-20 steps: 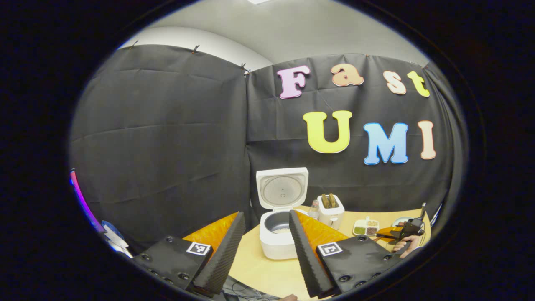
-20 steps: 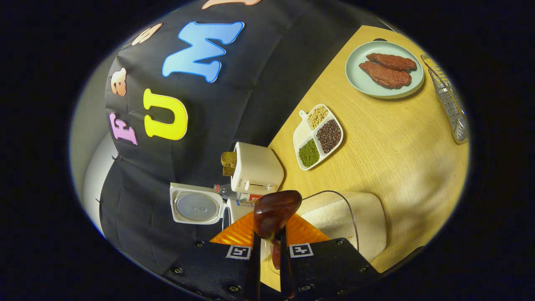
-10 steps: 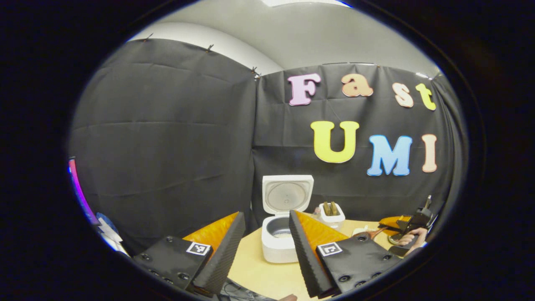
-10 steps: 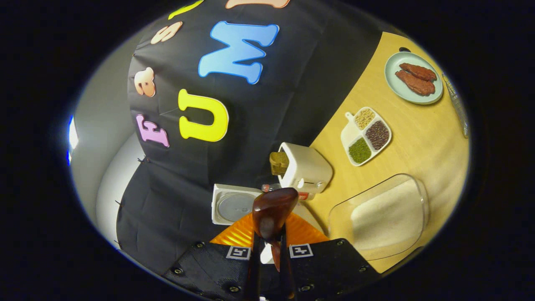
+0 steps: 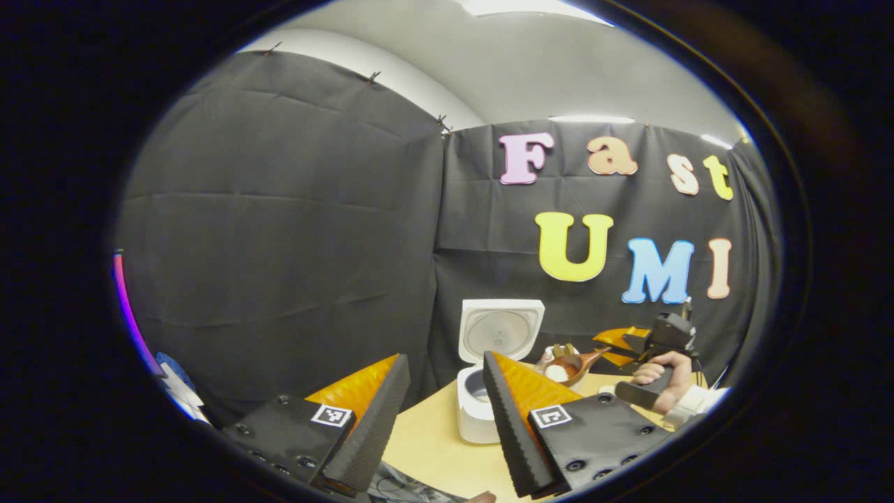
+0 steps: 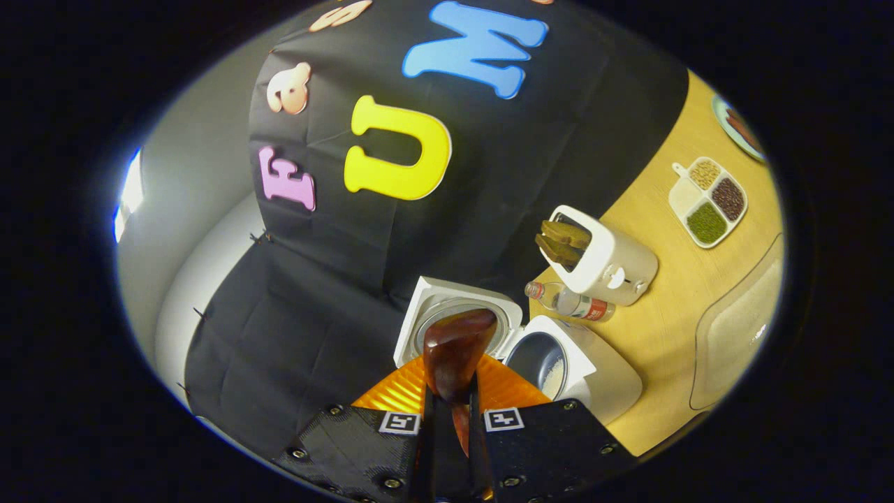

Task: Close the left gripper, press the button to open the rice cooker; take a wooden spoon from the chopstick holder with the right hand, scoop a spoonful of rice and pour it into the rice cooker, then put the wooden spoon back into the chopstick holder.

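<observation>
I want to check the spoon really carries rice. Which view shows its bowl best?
The left gripper view: the wooden spoon shows white rice in its bowl. The right gripper view shows the spoon's dark underside, gripped by the right gripper.

Table [image 6: 649,328] bears rice cooker [image 6: 594,374], toaster [image 6: 607,262], bottle [image 6: 573,302].

black gripper [image 5: 440,412] bodies — screws (square markers), white sleeve [image 5: 695,399]

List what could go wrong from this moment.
1. The wooden spoon carries rice while apparently short of the rice cooker pot; a tilt now could spill rice on the table.
2. The raised lid stands just behind the spoon's path in the right gripper view, so the right gripper may knock it.
</observation>
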### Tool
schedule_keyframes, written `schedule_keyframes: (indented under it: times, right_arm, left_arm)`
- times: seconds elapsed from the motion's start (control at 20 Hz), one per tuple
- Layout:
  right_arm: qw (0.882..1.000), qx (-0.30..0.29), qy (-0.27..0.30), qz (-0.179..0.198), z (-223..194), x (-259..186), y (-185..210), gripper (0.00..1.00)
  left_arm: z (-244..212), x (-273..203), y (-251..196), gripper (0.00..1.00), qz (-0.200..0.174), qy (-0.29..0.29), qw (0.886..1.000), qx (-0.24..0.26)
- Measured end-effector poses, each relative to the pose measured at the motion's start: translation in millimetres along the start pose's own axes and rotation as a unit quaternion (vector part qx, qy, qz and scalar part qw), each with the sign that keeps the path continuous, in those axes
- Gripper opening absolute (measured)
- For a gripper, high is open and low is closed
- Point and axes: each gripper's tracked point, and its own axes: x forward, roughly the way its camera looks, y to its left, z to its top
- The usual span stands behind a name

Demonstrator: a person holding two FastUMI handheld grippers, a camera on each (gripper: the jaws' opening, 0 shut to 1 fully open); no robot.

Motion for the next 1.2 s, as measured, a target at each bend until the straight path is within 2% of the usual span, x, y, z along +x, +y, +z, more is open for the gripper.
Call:
schedule_keyframes:
  times: [0.15, 0.25, 0.4, 0.55, 0.7, 0.9, 0.95, 1.05, 1.2]
  right_arm:
    - [0.996, -0.082, 0.002, -0.034, -22.4, 47.2, -1.6, 0.19]
    - [0.989, -0.137, 0.006, -0.062, -39.4, 70.9, -10.7, 0.19]
    - [0.975, -0.206, 0.015, -0.085, -58.1, 106.0, -23.3, 0.19]
    - [0.95, -0.293, 0.03, -0.103, -79.6, 132.7, -34.7, 0.19]
    - [0.913, -0.388, 0.047, -0.12, -97.9, 143.2, -46.8, 0.19]
    - [0.856, -0.497, 0.084, -0.111, -119.0, 150.1, -58.7, 0.19]
    - [0.838, -0.528, 0.091, -0.106, -125.2, 150.5, -59.5, 0.19]
    - [0.793, -0.594, 0.096, -0.094, -132.9, 148.4, -58.5, 0.19]
    - [0.718, -0.686, 0.093, -0.074, -146.1, 143.5, -57.6, 0.19]
  left_arm:
    - [-5.2, 6.3, 25.9, 0.84, 0.01, 0.002, 1.0, -0.013]
    - [-12.0, 10.0, 41.0, 0.8, 0.017, 0.008, 1.0, -0.014]
    - [-28.9, 16.8, 59.7, 0.74, 0.028, 0.022, 0.999, -0.015]
    - [-42.6, 20.4, 72.3, 0.72, 0.04, 0.037, 0.998, -0.02]
    - [-58.7, 22.9, 84.2, 0.78, 0.048, 0.049, 0.997, -0.025]
    - [-67.7, 26.4, 95.1, 0.78, 0.058, 0.055, 0.996, -0.041]
    - [-71.3, 28.9, 95.4, 0.78, 0.058, 0.056, 0.996, -0.046]
    - [-75.6, 29.5, 97.3, 0.78, 0.059, 0.059, 0.995, -0.05]
    - [-76.1, 31.4, 97.9, 0.78, 0.057, 0.057, 0.995, -0.054]
